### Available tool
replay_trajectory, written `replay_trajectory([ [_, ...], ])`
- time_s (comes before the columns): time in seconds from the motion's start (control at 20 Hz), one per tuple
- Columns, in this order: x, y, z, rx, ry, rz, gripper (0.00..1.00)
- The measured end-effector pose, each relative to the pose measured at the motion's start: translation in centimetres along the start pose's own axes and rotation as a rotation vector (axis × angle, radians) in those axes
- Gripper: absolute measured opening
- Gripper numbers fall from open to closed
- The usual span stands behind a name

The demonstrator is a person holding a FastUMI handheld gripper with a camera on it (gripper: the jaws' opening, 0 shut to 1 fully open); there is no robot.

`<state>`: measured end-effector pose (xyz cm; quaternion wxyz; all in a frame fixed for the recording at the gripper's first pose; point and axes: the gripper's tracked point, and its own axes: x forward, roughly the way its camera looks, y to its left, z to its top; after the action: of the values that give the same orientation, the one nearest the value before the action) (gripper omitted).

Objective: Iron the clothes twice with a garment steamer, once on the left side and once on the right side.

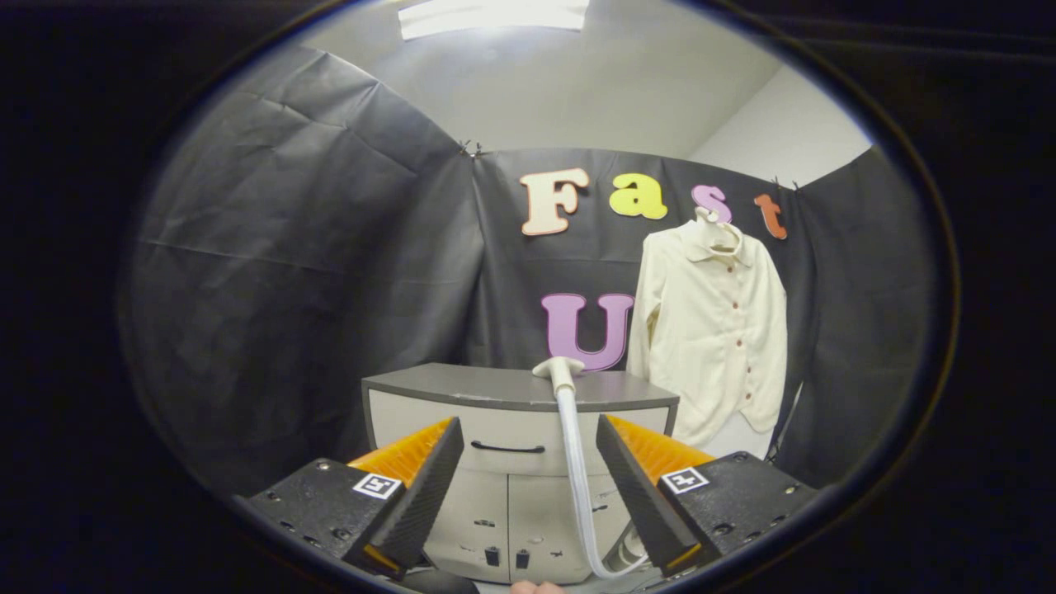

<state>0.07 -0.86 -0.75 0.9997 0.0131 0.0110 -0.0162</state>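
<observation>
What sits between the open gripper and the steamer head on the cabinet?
In the gripper view, only the white hose runs between the open gripper and the steamer head lying on the grey cabinet.

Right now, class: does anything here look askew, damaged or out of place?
Nothing stands out. The shirt hangs straight, the steamer head rests on the cabinet, hose trailing down between the open claw fingers.

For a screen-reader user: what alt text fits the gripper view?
The gripper, open and empty, faces a grey cabinet where a white steamer head rests, hose trailing down. A cream shirt hangs beyond, to the right.
</observation>
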Motion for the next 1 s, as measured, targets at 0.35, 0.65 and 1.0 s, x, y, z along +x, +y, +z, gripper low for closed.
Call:
replay_trajectory([
  [0.35, 0.7, 0.1, -0.1, -0.001, 0.002, 0.007, 0.98],
  [0.65, 3.3, -0.7, 0.3, 0.007, -0.002, 0.004, 0.99],
  [1.0, 6.4, -1.9, 0.3, -0.007, -0.007, -0.009, 0.98],
])
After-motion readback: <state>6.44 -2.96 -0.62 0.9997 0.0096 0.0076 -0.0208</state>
